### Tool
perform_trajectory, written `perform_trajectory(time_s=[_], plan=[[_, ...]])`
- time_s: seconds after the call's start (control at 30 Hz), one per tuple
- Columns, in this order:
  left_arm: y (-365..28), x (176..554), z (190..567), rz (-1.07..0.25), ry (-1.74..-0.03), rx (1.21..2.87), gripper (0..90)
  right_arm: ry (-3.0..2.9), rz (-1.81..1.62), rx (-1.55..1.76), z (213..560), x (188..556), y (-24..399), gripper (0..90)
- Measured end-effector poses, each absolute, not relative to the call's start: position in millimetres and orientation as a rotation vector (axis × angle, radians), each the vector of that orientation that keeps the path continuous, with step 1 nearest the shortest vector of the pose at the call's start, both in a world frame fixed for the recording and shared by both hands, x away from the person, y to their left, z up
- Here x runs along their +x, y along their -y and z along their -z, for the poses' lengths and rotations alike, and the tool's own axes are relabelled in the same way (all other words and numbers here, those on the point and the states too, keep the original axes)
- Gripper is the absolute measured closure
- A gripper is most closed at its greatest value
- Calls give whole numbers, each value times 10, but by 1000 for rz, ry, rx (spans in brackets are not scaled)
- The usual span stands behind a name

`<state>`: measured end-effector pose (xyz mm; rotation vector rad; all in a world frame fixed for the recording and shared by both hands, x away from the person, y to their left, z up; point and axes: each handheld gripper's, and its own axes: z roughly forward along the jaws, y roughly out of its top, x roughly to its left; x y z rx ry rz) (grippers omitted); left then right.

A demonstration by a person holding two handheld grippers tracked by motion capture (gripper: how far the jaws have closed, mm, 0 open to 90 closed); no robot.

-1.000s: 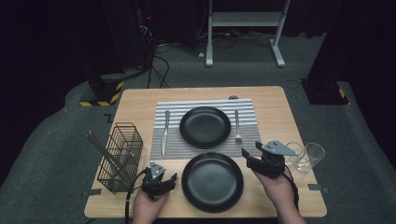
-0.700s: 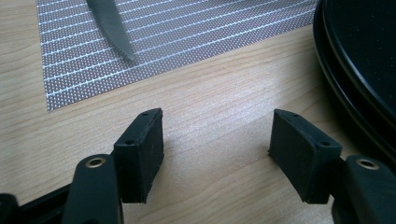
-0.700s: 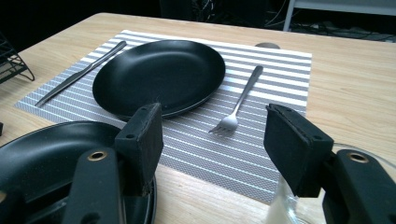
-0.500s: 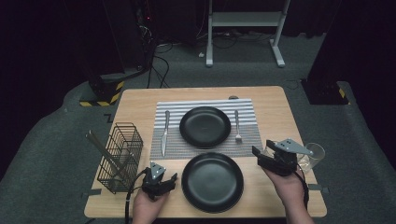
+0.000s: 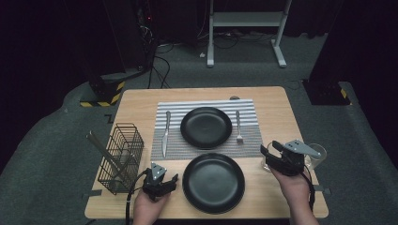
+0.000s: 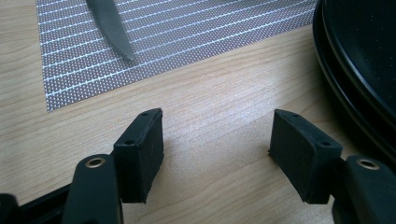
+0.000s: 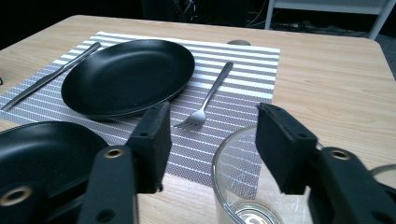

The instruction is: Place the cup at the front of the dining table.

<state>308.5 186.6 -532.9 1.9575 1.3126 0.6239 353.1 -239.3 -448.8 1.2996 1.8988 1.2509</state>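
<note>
The right gripper point(image 7: 210, 135) has just been narrowing its jaws around the upright glass point(image 7: 243, 186) near the table's point(image 5: 277, 101) right edge, its rim between the pads (no firm contact visible), while the left gripper point(image 6: 217, 149) idles open.

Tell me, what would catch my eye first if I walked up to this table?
Probably the two black plates: one plate on the striped placemat, with a knife on its left and a fork on its right, and a second plate on bare wood nearer the person. Next, the right gripper, whose jaws have just been closing around a clear glass. A wire basket stands at the table's left edge.
</note>
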Motion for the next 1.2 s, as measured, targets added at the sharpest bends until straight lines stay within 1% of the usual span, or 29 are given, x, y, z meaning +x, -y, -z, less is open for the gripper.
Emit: perform_trajectory(time_s=[0.17,0.27,0.43,0.73,0.93,1.13,1.2], plan=[[-1865,3084,5329,-623,-1312,1958,350,-1880,-1238,1314,4533,3531,2426,508],[-1865,3084,5329,-622,-1311,1958,350,-1880,-1241,1313,4552,3531,2448,561],[-1866,3081,5329,-622,-1309,1960,350,-1868,-1225,1314,4594,3532,2463,605],[-1866,3081,5329,-621,-1308,1960,350,-1879,-1225,1287,4655,3529,2430,653],[-1866,3081,5329,-621,-1308,1961,349,-1880,-1208,1267,4692,3511,2409,703],[-1866,3080,5329,-621,-1306,1961,348,-1877,-1198,1242,4717,3490,2391,775],[-1866,3080,5329,-620,-1306,1961,348,-1877,-1198,1242,4716,3488,2391,776]])
